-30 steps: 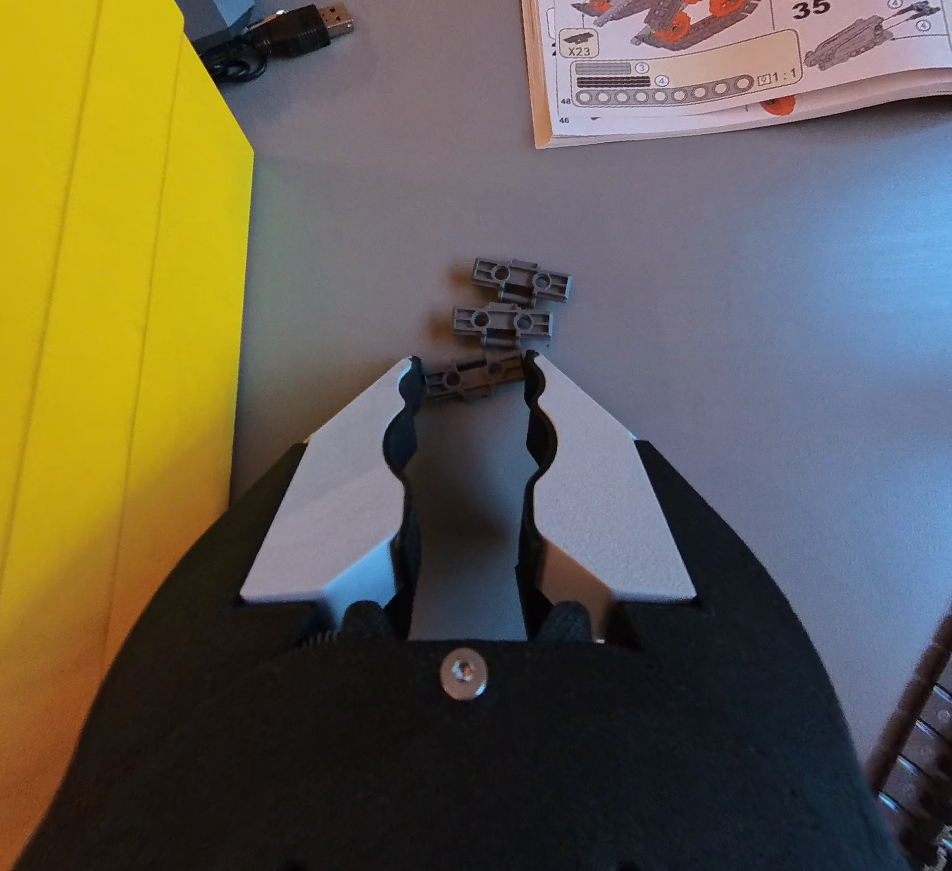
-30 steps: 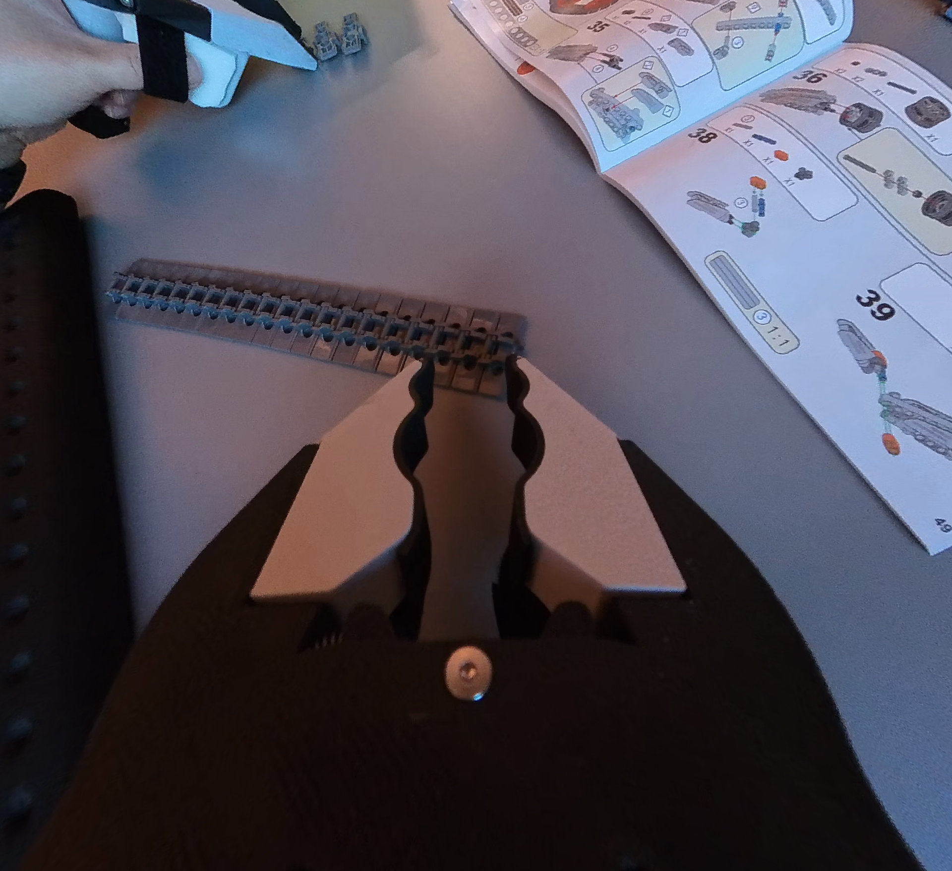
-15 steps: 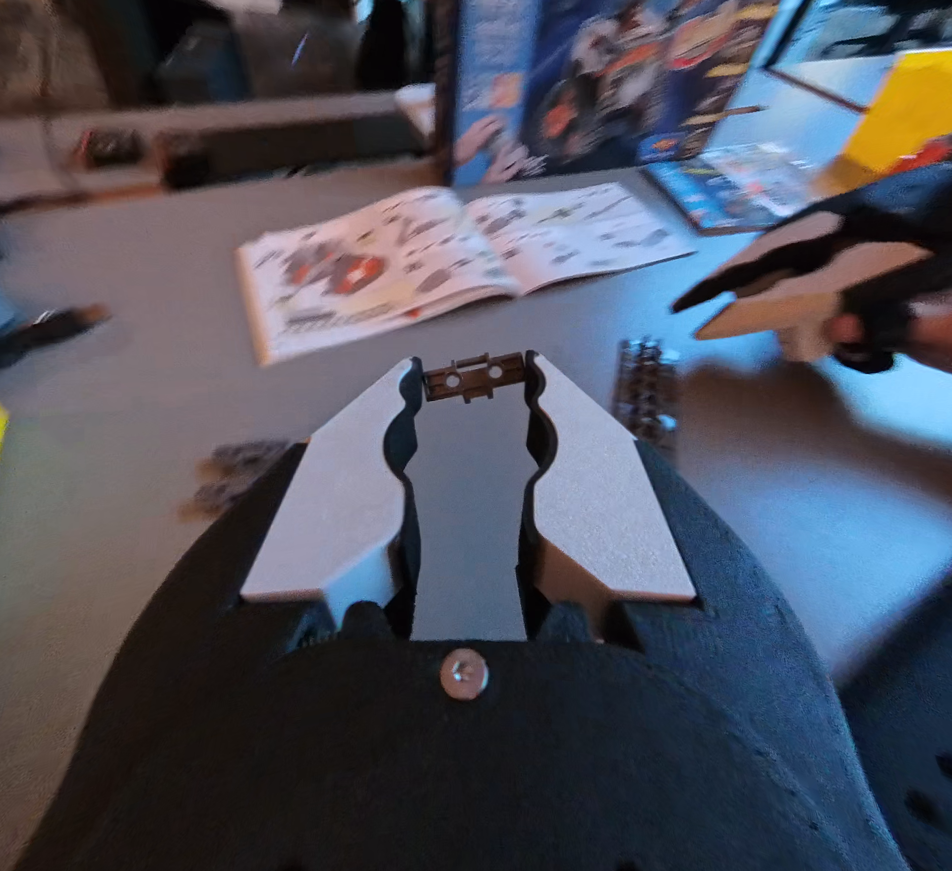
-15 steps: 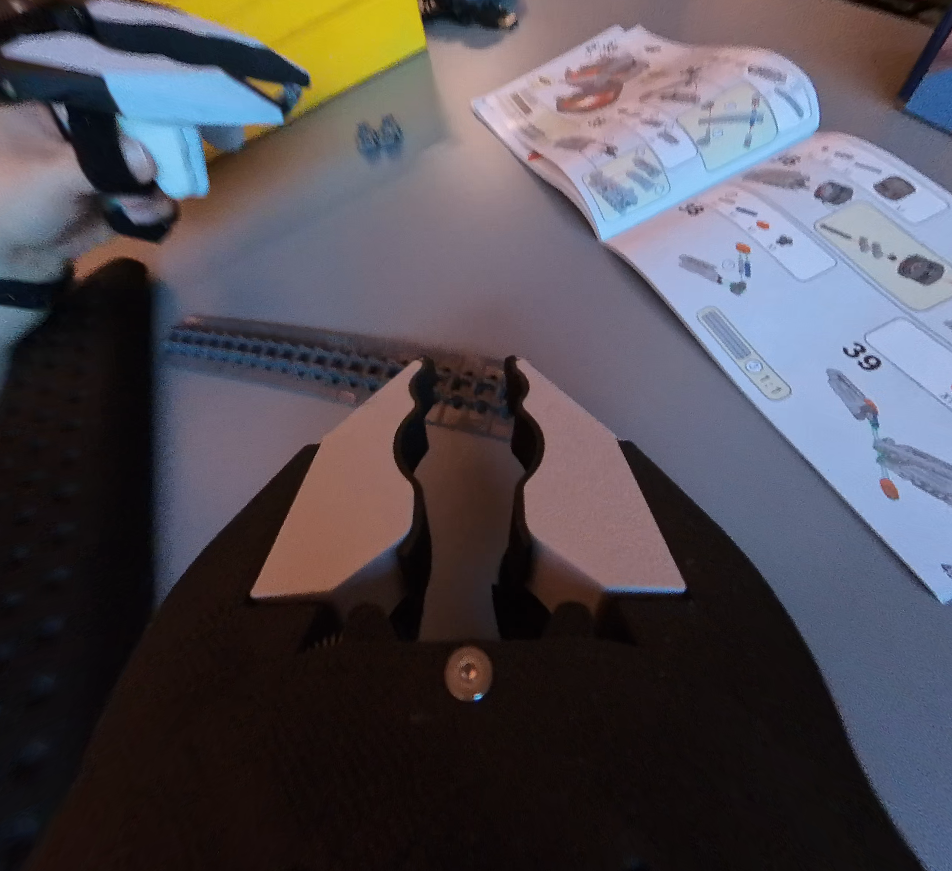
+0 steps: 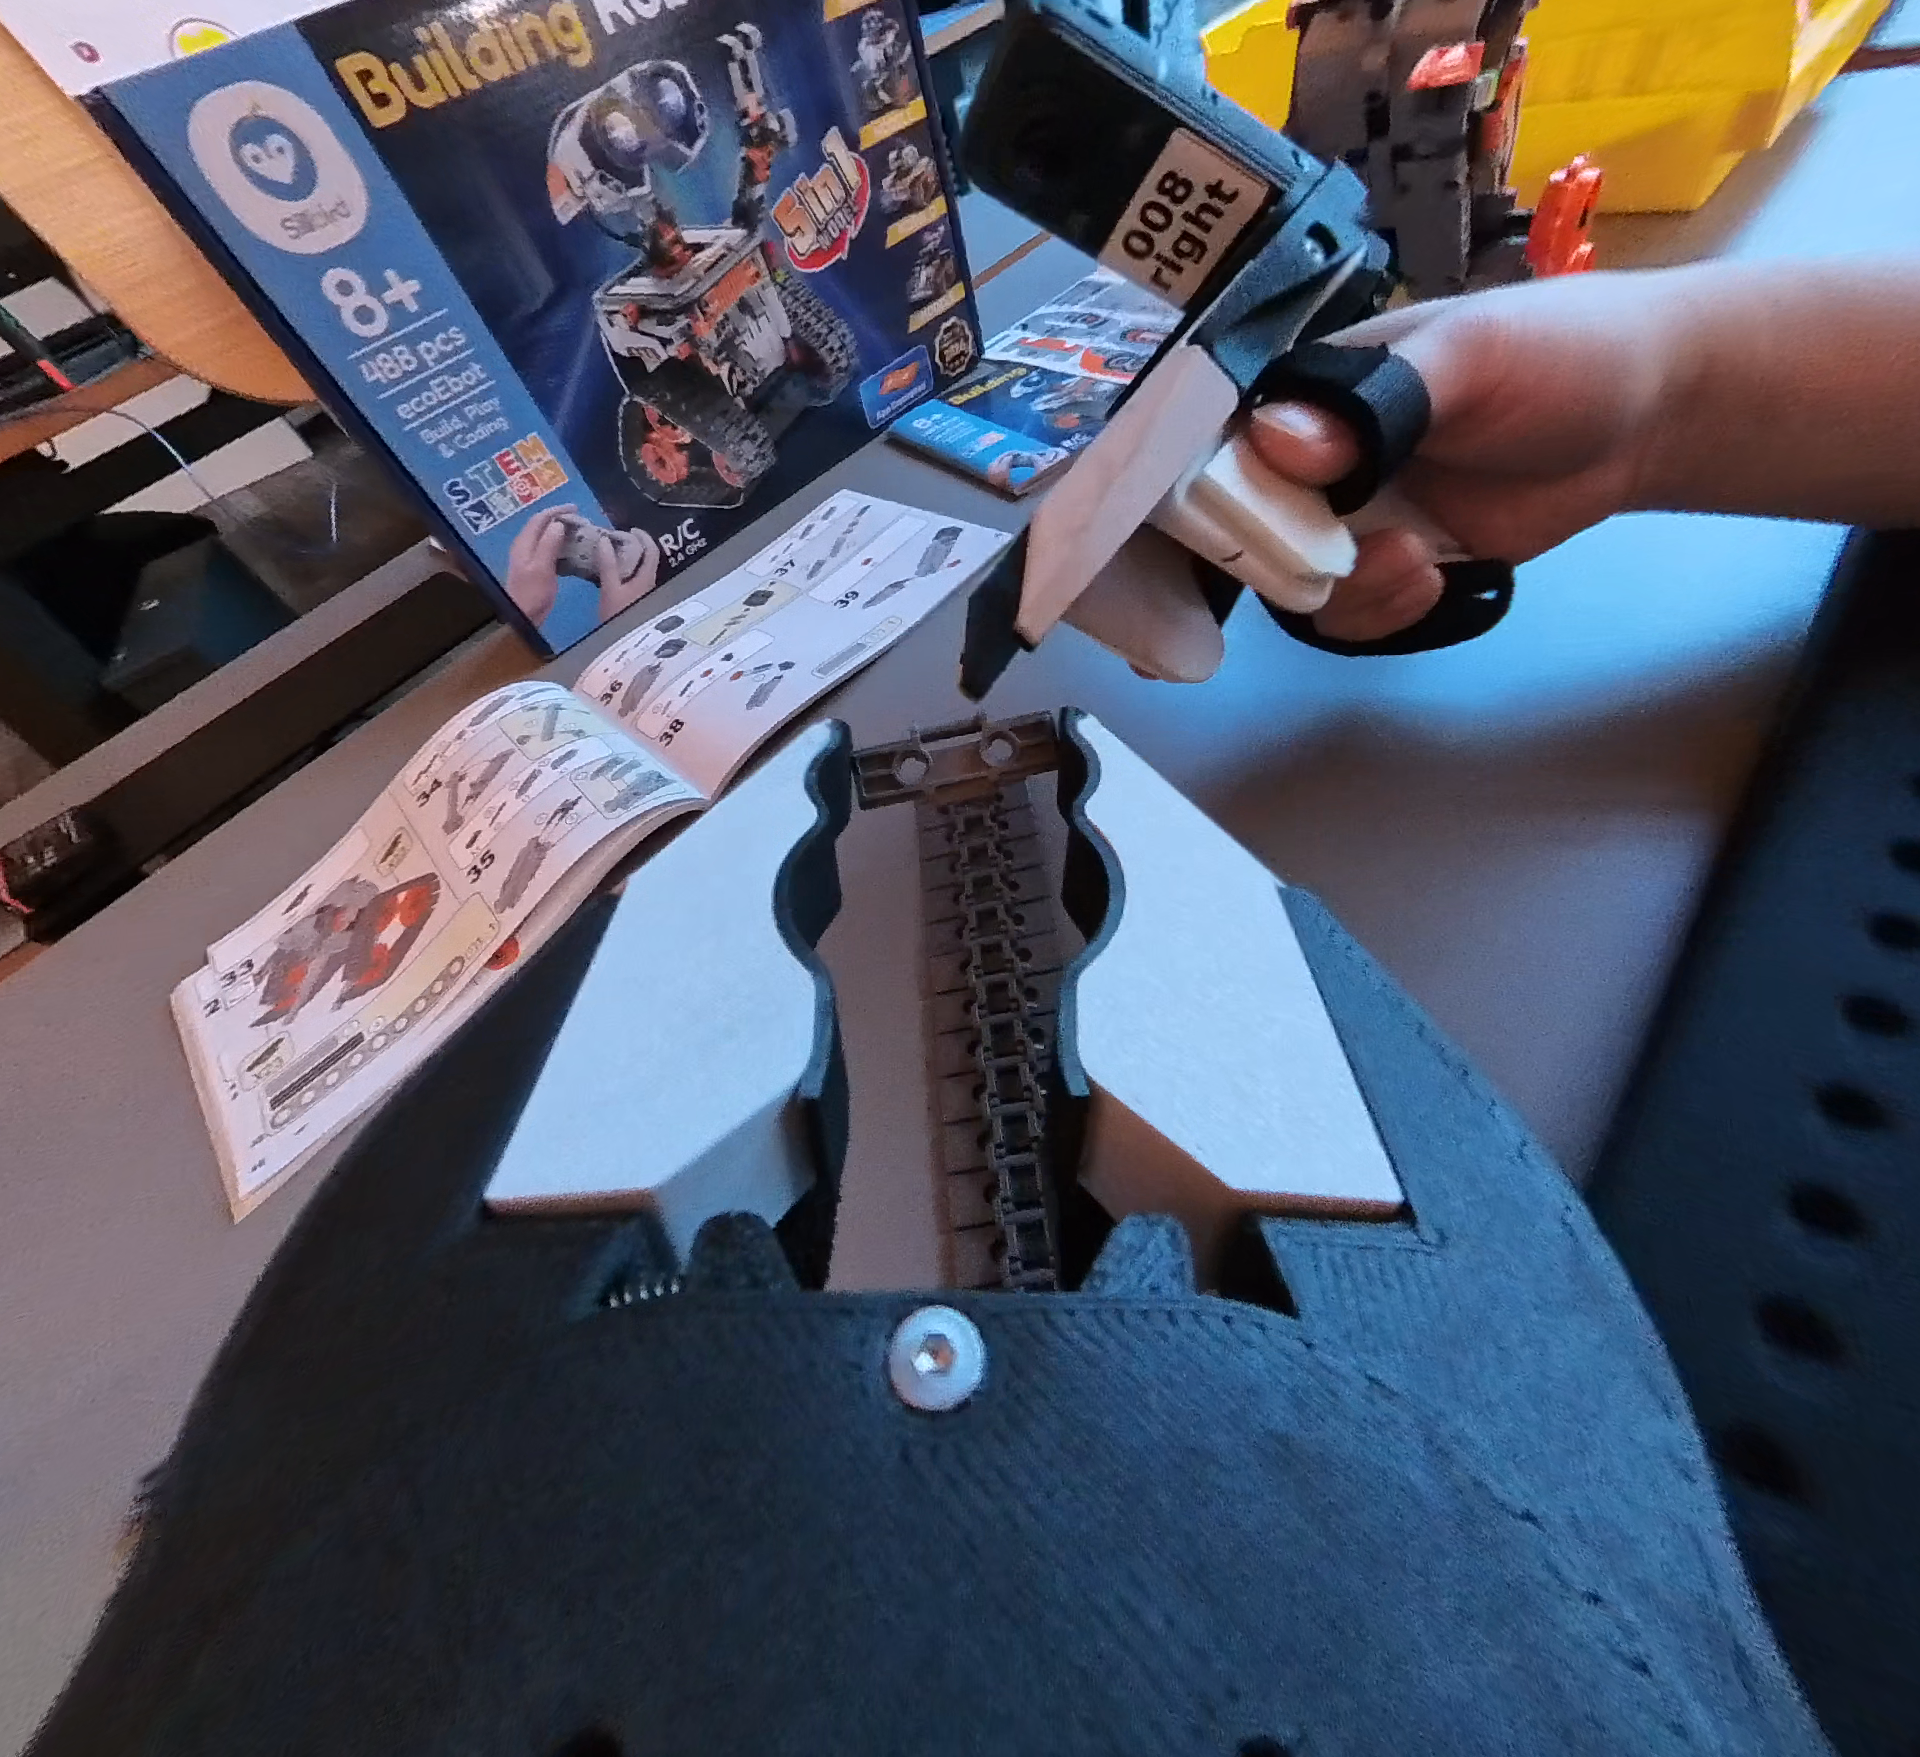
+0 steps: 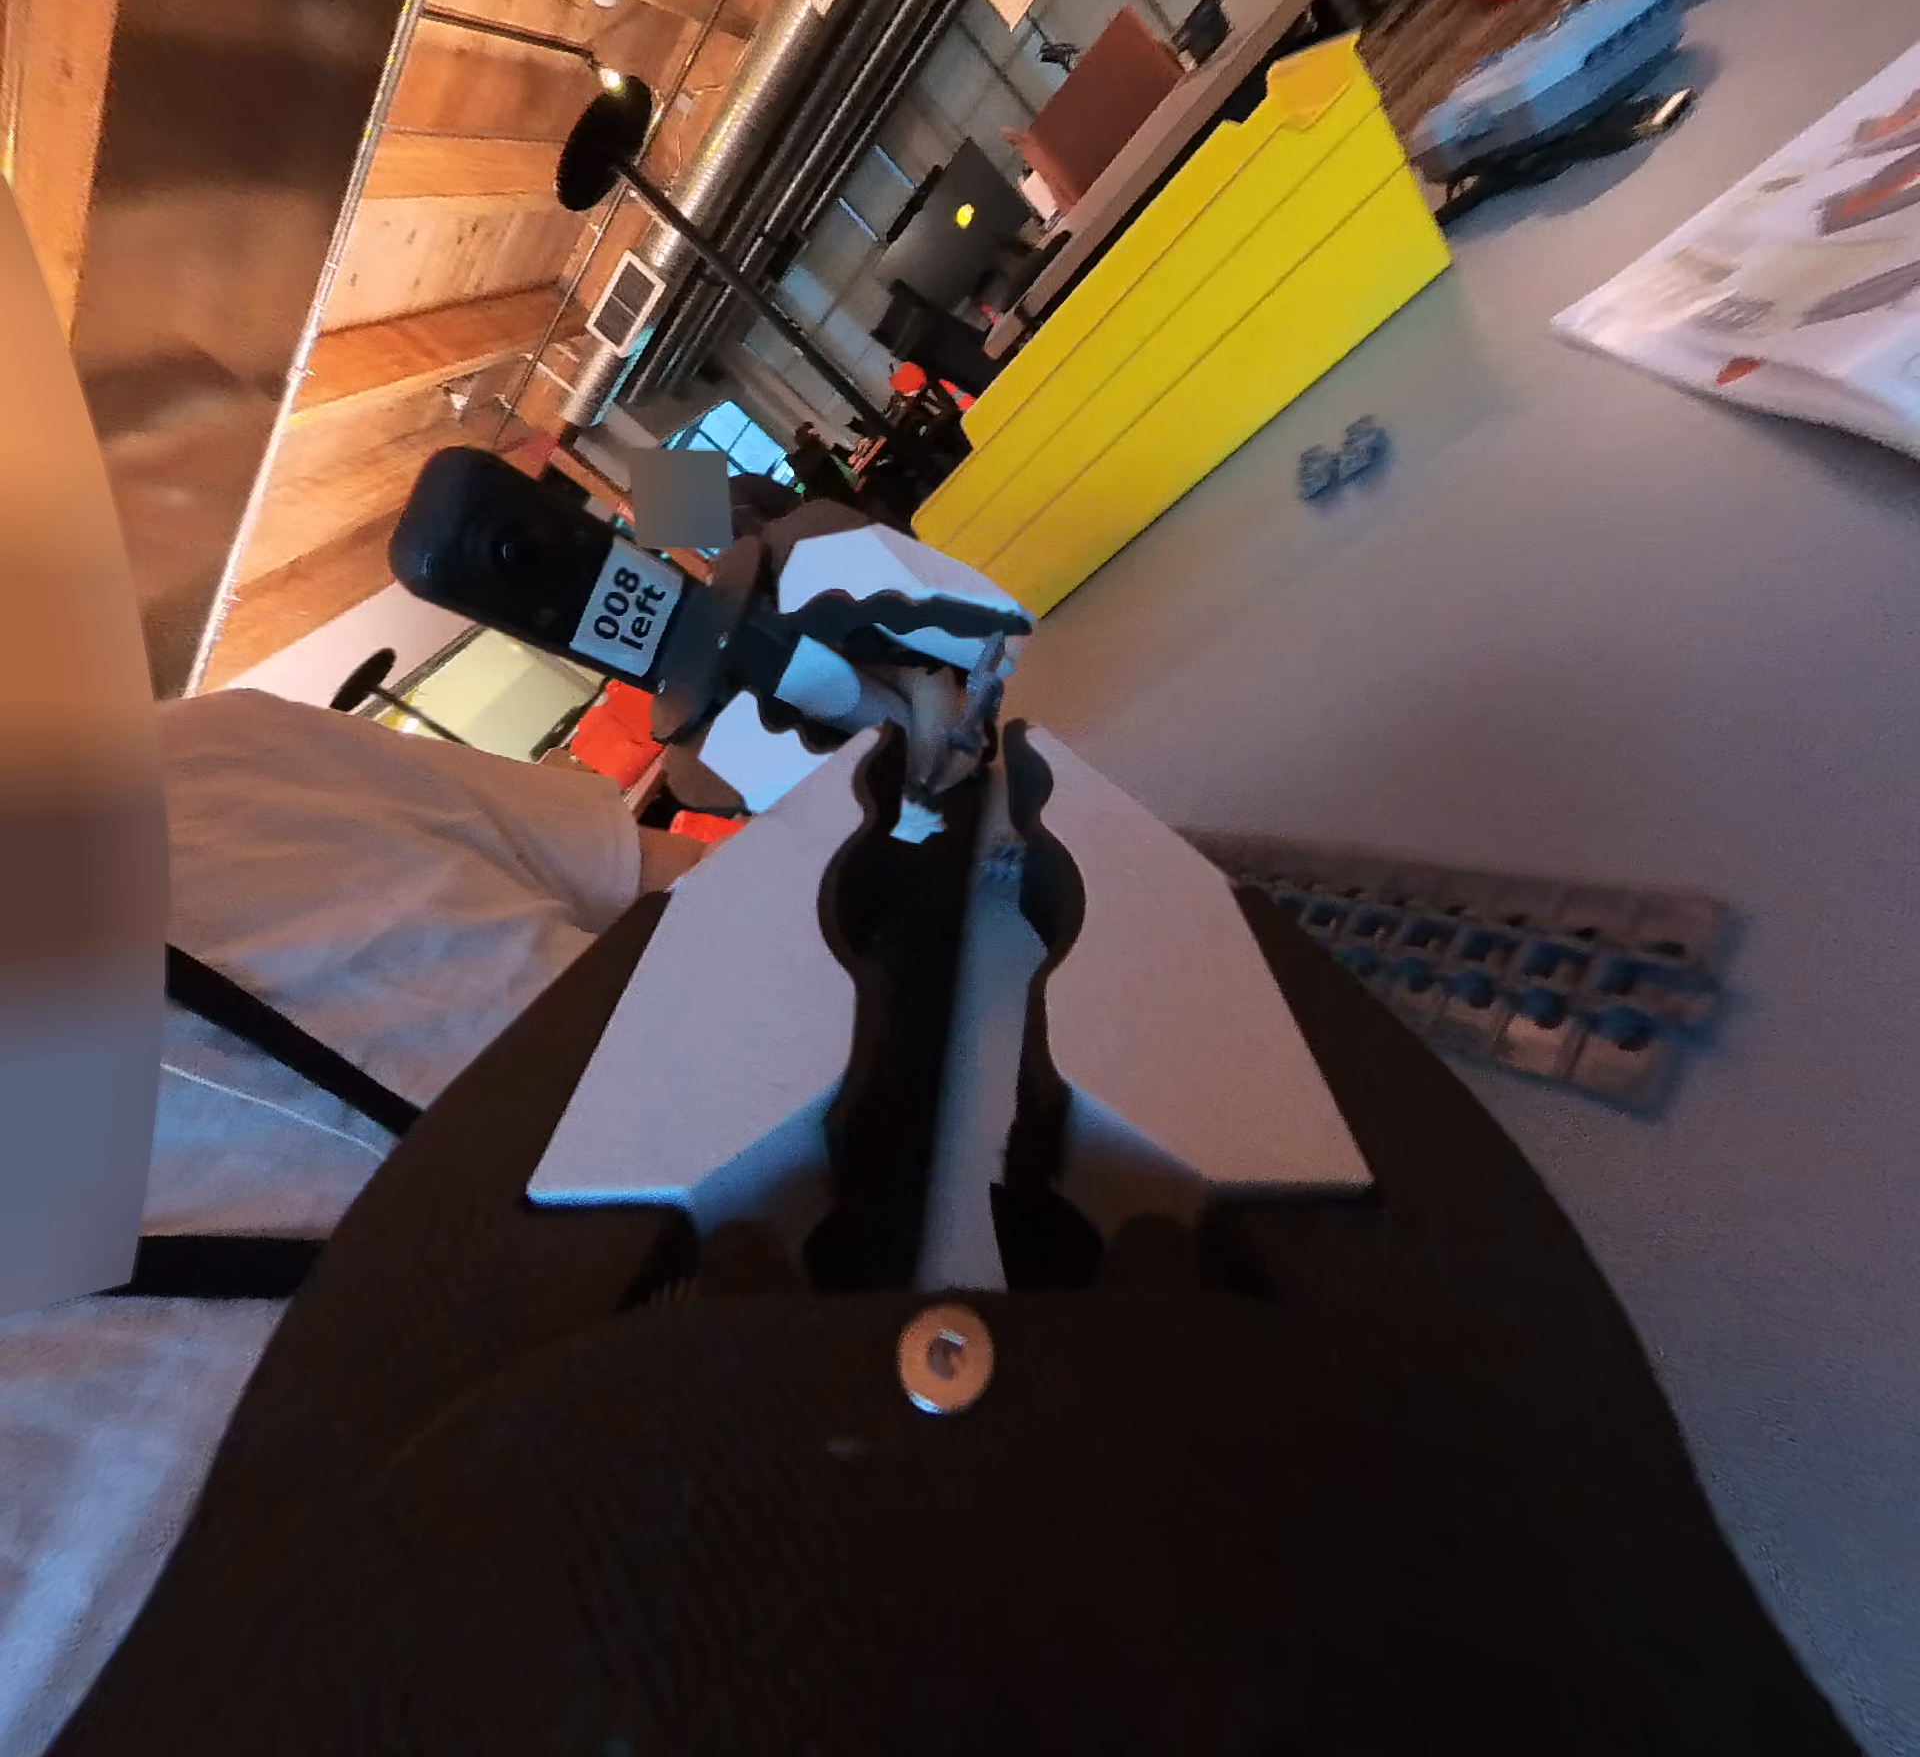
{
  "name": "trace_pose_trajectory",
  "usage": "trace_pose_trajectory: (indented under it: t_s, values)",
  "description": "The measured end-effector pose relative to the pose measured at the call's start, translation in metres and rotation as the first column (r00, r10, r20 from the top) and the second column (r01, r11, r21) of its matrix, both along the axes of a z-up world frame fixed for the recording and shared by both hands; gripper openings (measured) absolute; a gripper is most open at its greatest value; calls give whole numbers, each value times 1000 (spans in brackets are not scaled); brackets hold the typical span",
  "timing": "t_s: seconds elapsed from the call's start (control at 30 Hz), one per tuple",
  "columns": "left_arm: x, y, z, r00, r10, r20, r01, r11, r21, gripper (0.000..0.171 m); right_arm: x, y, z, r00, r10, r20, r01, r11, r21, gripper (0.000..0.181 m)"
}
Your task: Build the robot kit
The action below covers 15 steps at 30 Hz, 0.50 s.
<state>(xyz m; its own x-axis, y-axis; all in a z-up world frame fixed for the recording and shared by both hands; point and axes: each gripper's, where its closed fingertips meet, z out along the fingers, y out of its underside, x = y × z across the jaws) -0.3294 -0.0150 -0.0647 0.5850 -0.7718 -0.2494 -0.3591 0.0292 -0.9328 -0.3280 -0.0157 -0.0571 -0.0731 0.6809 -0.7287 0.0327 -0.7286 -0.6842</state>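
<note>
Left wrist view, left gripper (image 5: 957,757) clamping flat grey two-holed link (image 5: 954,755), right gripper (image 6: 948,751) fingers apart.

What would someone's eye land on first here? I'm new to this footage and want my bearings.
First, the left tongs pinching a small grey track link above the long grey track strip lying on the grey table. Just beyond, the right tongs point down toward that link, held by a hand. Behind stand a blue kit box and an open instruction booklet.
</note>
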Motion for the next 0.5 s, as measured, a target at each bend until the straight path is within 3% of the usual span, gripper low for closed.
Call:
trace_pose_trajectory:
  t_s: [0.2,0.33,0.43,0.5]
  values:
    - [10,-6,-12,996,-41,-84,43,999,24,38,-7,-15,-20,992,81,93,-76,995,-58,22]
    - [12,-9,-17,993,-55,-107,59,998,28,38,-7,-20,-27,983,118,140,-110,992,-60,7]
    - [7,-2,-26,998,-30,-57,26,996,-83,41,-4,-8,-30,975,-2,220,-24,993,117,6]
    - [-3,6,-34,997,13,79,12,950,-311,56,2,4,-25,952,-146,269,39,930,366,6]
